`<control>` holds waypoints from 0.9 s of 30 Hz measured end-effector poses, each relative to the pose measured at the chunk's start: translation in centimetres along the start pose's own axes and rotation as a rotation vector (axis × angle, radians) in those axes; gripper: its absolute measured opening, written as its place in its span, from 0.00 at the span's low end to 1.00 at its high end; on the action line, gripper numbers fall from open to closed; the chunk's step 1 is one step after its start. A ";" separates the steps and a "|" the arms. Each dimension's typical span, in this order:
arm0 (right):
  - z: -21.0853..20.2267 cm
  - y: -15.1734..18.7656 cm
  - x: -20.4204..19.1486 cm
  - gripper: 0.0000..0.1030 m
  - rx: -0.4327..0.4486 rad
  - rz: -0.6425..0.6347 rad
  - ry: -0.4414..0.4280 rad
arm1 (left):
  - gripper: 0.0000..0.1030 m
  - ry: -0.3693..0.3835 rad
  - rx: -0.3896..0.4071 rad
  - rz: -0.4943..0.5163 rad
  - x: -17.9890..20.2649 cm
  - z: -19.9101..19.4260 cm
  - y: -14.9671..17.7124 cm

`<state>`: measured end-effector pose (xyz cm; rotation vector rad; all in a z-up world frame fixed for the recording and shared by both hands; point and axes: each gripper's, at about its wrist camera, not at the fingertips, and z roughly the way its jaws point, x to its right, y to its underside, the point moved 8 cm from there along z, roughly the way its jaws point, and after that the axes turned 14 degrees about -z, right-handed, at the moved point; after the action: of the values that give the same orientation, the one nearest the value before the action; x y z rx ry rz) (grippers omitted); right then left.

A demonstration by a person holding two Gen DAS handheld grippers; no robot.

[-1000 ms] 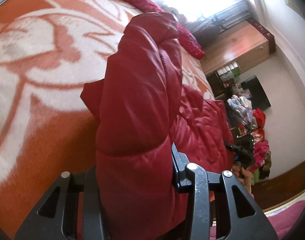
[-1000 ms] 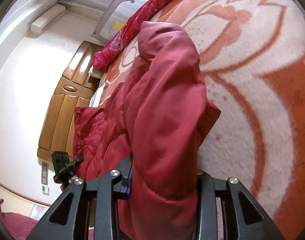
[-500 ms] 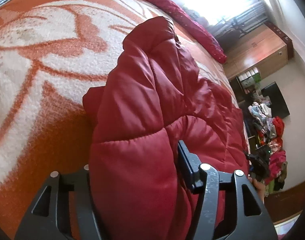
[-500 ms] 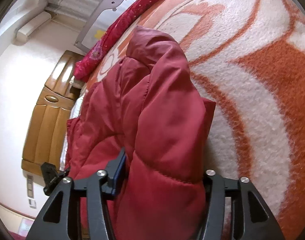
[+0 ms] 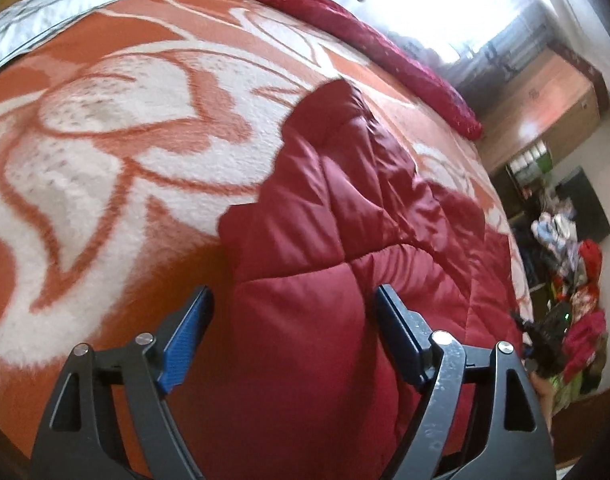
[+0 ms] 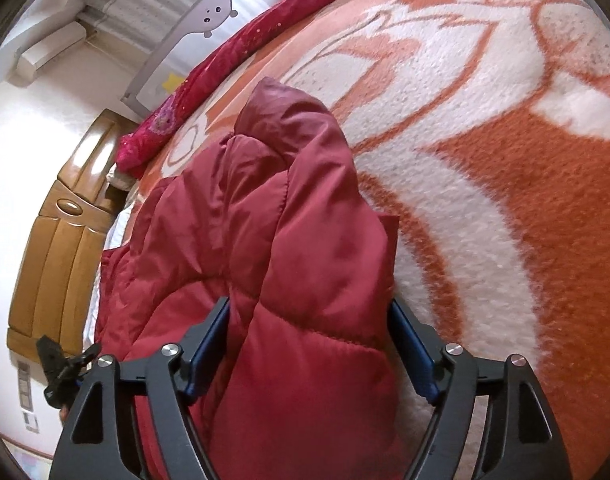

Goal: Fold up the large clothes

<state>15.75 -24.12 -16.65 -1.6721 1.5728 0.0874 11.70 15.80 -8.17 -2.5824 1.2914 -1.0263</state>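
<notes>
Left wrist view: my left gripper (image 5: pixel 291 312) has its jaws spread wide, gripping nothing. A puffy red quilted jacket (image 5: pixel 345 216) bulges between them on the bed (image 5: pixel 105 128), over an orange and white blanket. Its long axis runs away from me toward the far bed edge.

Right wrist view: my right gripper (image 6: pixel 309 332) is also spread open; the jacket (image 6: pixel 289 208) fills the gap, seemingly unpinched. It looks light, soft, springy and slippery, so I would grip a stitched seam or hem.
</notes>
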 end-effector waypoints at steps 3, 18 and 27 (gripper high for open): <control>-0.4 -0.1 0.0 0.78 0.005 -0.006 0.041 | 0.80 -0.017 0.047 -0.012 -0.7 -1.6 -0.4; -6.4 -1.6 -2.0 0.79 0.170 -0.074 0.260 | 0.80 0.054 0.070 0.220 7.3 -3.9 3.1; -2.1 -1.1 -12.7 0.79 0.090 -0.418 0.127 | 0.80 0.004 -0.034 0.336 11.3 0.9 6.7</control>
<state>12.98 -15.28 -7.63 -1.9278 1.2631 -0.3060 12.42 3.03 -5.23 -2.2736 1.6806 -0.9519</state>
